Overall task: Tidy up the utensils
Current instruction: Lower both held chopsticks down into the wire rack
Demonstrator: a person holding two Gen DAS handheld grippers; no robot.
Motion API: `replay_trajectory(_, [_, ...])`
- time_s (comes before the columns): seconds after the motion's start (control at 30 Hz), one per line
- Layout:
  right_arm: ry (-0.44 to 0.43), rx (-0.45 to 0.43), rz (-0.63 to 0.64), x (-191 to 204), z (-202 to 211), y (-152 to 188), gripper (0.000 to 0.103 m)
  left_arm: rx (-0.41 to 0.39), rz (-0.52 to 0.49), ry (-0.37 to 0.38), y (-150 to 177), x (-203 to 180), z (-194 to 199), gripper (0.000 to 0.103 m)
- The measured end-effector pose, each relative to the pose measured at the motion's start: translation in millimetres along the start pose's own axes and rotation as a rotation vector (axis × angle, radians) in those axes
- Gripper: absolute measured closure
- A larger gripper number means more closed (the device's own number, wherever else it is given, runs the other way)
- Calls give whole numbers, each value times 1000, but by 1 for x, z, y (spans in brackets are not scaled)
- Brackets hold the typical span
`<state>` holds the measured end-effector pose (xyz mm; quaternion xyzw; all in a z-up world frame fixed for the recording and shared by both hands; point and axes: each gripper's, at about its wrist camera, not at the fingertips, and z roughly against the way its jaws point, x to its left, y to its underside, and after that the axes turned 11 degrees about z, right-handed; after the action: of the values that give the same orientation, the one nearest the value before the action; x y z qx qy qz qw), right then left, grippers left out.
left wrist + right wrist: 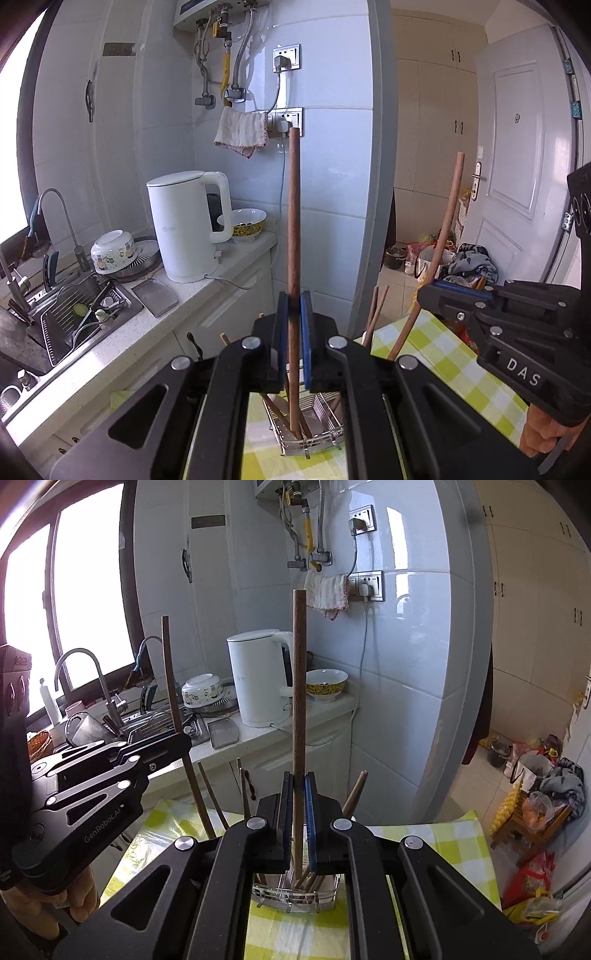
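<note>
My left gripper (294,306) is shut on a brown wooden chopstick (293,221) held upright, its lower end down in a metal wire utensil rack (325,432) on the yellow checked cloth. My right gripper (298,786) is shut on a second wooden chopstick (299,686), also upright, its lower end in the same rack (295,897). Each gripper shows in the other's view: the right one (428,291) with its leaning stick (448,221), the left one (184,740) with its stick (170,679). Several more chopsticks (212,797) stand in the rack.
A kitchen counter (155,332) runs along the left with a sink (74,317), a faucet (79,664), a white kettle (184,225), bowls (247,223) and an upturned bowl (112,251). The table with the checked cloth (424,845) is below. Bags (535,794) lie on the floor at right.
</note>
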<state>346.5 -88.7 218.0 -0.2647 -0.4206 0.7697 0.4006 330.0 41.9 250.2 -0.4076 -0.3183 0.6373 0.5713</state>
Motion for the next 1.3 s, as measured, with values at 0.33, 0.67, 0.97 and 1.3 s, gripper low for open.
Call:
replay_trajectory(0.33, [6, 30, -18, 0, -34, 13, 95, 47, 5, -16, 21, 10, -33, 97])
replay_trajectory(0.67, [-15, 91, -38, 6, -63, 35, 95, 77, 11, -25, 41, 15, -46, 97])
replay_trajectory(0.97, [-36, 144, -59, 10, -81, 59, 95, 112, 19, -35, 60, 18, -60, 97])
replay_trajectory(1.3, [-51, 193, -62, 10, -93, 73, 95, 161, 23, -47, 74, 21, -68, 93])
